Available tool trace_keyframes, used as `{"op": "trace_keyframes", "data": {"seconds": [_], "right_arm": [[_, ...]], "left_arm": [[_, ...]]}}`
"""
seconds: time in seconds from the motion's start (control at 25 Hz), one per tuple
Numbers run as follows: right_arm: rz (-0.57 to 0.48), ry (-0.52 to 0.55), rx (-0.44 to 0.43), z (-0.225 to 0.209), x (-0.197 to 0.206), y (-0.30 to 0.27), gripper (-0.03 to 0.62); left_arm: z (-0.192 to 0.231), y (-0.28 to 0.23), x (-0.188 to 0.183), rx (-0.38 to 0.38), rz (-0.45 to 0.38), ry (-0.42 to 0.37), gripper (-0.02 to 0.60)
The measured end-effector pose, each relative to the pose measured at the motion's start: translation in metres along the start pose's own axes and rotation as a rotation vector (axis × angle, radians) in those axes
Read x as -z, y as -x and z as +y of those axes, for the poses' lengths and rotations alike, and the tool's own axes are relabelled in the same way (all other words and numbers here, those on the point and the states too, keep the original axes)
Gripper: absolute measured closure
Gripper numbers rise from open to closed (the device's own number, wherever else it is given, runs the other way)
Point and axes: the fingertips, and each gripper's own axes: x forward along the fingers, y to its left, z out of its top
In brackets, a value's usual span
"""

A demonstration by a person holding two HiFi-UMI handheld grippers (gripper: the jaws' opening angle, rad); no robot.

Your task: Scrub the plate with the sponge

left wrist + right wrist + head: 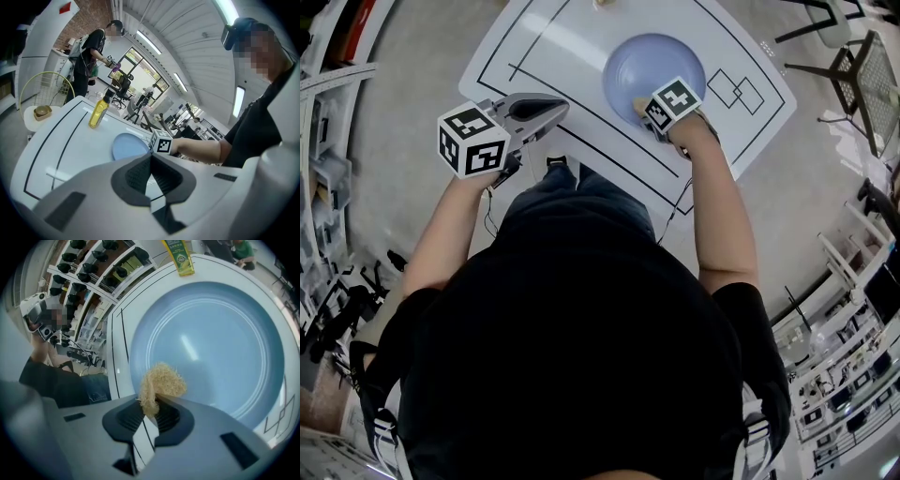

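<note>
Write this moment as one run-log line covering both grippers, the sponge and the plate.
phase: scrub | right gripper: shut on sponge, over near edge of plate | left gripper: shut, empty, beside plate

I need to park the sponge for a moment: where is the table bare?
Bare table lies left of the plate, between it and the left gripper, and right of the plate around the drawn squares. Crowded: the plate's near rim, where the right gripper holds the sponge; a bottle stands at the far edge.
</note>
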Motion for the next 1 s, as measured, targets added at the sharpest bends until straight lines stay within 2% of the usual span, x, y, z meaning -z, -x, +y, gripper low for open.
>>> {"op": "trace_keyframes", "data": {"seconds": [0.6, 0.84, 1.0], "right_arm": [[-0.074, -0.004, -0.121, 0.018, -0.046, -0.009, 0.549], [-0.118, -0.008, -0.14, 0.019, -0.066, -0.006, 0.549], [-0.19, -0.039, -0.138, 0.012, -0.081, 0.0, 0.549]], "left_arm": [[0.005, -0.003, 0.005, -0.009, 0.006, 0.018, 0.577], [0.006, -0.004, 0.003, -0.008, 0.008, 0.017, 0.576], [0.007, -0.003, 0.003, -0.009, 0.005, 0.021, 0.576]]}}
